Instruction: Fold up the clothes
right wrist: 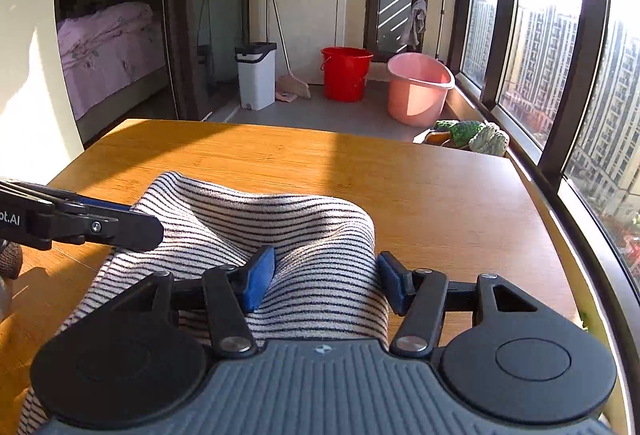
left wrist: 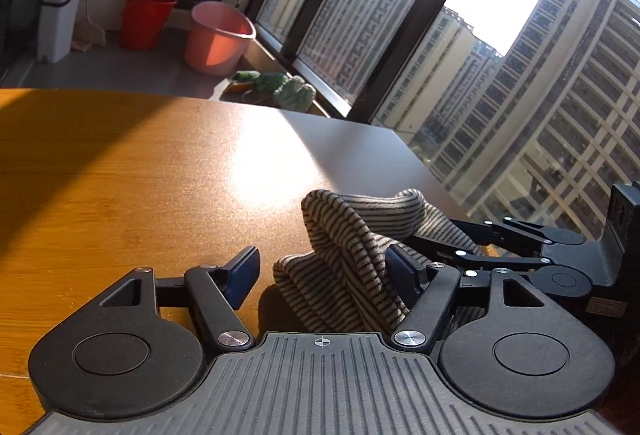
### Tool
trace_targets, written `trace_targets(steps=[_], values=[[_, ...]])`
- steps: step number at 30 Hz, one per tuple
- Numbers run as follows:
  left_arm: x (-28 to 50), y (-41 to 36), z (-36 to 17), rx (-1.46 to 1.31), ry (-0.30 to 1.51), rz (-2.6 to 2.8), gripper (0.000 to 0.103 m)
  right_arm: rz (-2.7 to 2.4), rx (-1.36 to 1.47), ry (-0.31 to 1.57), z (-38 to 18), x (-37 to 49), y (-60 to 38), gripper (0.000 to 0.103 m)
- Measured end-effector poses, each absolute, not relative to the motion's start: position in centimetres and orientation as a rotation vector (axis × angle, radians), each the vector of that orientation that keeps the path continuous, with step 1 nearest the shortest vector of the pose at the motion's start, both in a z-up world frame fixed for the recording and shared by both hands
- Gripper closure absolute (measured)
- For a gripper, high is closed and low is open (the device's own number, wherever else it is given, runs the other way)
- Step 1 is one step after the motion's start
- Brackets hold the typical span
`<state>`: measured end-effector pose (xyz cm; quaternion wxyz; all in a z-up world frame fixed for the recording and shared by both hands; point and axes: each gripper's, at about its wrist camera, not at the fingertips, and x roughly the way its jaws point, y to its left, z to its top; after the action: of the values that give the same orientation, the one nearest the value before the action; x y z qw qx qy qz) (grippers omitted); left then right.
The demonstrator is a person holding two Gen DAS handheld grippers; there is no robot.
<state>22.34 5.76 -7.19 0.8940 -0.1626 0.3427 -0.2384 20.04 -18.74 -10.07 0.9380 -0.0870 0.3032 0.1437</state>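
Both tongs, left and right, are standing apart astride the bunched striped cloth on the bench; closing on several layers risks spoiling the fold.

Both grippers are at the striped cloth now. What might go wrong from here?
1. The right gripper straddles a thick hump of the striped cloth, so closing may pinch several layers.
2. The left gripper has cloth only against one finger and may miss it.
3. The cloth lies near the table edge and could slide off.
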Motion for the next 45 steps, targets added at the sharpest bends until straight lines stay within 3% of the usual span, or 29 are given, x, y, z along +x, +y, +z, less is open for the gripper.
trace_targets(steps=[6,7,10,16,18,19,21,23,26,29,33,40,45], values=[[21.8,5.3,-7.4,-0.316,0.732,-0.483,0.035,0.334,-0.175,0.545,-8.2,18.0,-19.2,0.045],[21.8,5.2,-7.5,-0.31,0.735,-0.479,0.035,0.354,-0.154,0.53,-7.4,17.3,-19.6,0.042],[21.9,5.2,-7.5,-0.316,0.739,-0.472,0.035,0.494,-0.152,0.475,-5.8,12.9,-19.6,0.019],[21.9,5.5,-7.5,-0.34,0.743,-0.457,0.034,0.655,-0.467,0.452,-9.5,5.2,-14.3,0.017],[21.2,6.0,-7.2,-0.359,0.742,-0.448,0.034,0.576,-0.565,0.403,-11.2,4.9,-13.5,0.024],[20.7,6.4,-7.0,-0.368,0.736,-0.443,0.034,0.548,-0.558,0.4,-11.4,5.1,-13.6,0.041],[19.2,7.5,-6.6,-0.393,0.718,-0.431,0.035,0.56,-0.396,0.441,-10.1,6.2,-15.3,0.049],[18.1,8.4,-6.8,-0.45,0.712,-0.44,0.035,0.579,-0.199,0.482,-8.4,7.4,-17.7,0.074],[16.9,9.0,-7.8,-0.558,0.725,-0.517,0.036,0.577,0.036,0.56,-7.7,9.5,-20.9,0.087],[16.4,7.6,-8.6,-0.558,0.75,-0.585,0.043,0.594,0.254,0.632,-7.7,11.1,-23.4,0.091],[15.9,5.5,-9.5,-0.535,0.786,-0.683,0.062,0.692,0.5,0.646,-6.9,11.5,-25.8,0.092],[15.5,3.5,-10.4,-0.503,0.805,-0.712,0.06,0.85,0.568,0.697,-5.7,10.8,-25.4,0.092],[15.1,3.2,-10.5,-0.488,0.796,-0.719,0.059,0.807,0.574,0.812,-8.8,11.4,-24.3,0.092]])
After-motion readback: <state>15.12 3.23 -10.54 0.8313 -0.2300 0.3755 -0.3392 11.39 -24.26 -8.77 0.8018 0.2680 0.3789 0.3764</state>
